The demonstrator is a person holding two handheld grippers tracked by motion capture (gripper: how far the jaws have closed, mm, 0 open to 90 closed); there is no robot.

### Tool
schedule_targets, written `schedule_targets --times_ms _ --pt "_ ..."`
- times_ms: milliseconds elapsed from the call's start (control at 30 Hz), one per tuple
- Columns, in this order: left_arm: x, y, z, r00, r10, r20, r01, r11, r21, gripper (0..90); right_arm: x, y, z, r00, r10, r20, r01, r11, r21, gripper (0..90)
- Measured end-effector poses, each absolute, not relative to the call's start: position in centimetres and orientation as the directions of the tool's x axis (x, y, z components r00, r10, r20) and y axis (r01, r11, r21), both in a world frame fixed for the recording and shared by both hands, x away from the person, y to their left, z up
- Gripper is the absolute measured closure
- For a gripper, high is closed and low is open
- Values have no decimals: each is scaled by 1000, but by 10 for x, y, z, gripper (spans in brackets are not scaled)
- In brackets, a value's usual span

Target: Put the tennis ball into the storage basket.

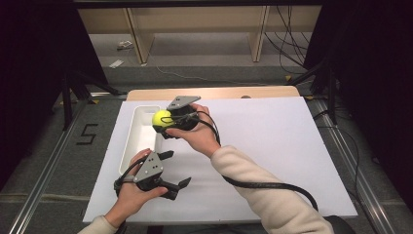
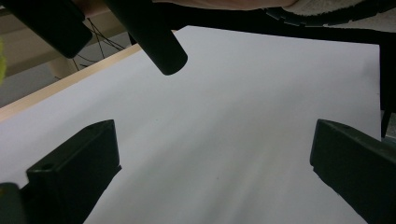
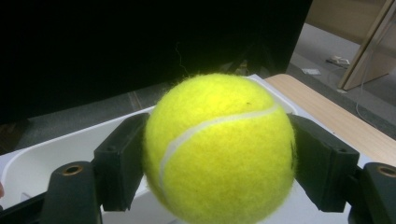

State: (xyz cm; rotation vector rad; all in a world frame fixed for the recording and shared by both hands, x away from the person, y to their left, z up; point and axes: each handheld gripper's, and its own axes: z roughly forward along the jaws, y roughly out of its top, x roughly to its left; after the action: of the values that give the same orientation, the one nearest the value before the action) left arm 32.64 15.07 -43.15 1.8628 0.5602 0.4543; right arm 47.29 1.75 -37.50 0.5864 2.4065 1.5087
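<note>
The ball [image 3: 219, 149] sits squarely between the two jaws of the right gripper [image 3: 219, 163], which clamp it from either side, each pad pressed against the felt at about the ball's widest part; its seam curves across the front. In the high view the right gripper [image 1: 168, 122] holds the ball [image 1: 161, 118] in the air above the right rim of the tray [image 1: 140, 139], near the tray's far end, with the person's right hand [image 1: 197, 134] wrapped around the gripper body. The tray is a long white trough lying lengthwise along the left side of the white sheet [image 1: 272, 146], its far end close to the sheet's back edge, and its floor looks bare. The left gripper [image 1: 175, 168] rests low over the sheet just off the tray's near end, jaws spread wide with nothing between them; its own view shows the two jaws far apart over bare sheet [image 2: 233, 116], with the right arm's cable crossing overhead. To the right of both grippers the sheet lies open all the way to its right and near edges. A strip of wooden tabletop [image 1: 214, 92] shows past the sheet's back edge. Counted: one ball, one tray, two grippers.
</note>
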Motion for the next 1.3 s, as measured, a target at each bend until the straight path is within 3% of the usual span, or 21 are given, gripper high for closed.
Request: schedule_targets --times_ms 1300 --pt "326 150 -432 820 570 51 158 -311 937 10 478 35 -378 -900 435 21 216 404 889 263"
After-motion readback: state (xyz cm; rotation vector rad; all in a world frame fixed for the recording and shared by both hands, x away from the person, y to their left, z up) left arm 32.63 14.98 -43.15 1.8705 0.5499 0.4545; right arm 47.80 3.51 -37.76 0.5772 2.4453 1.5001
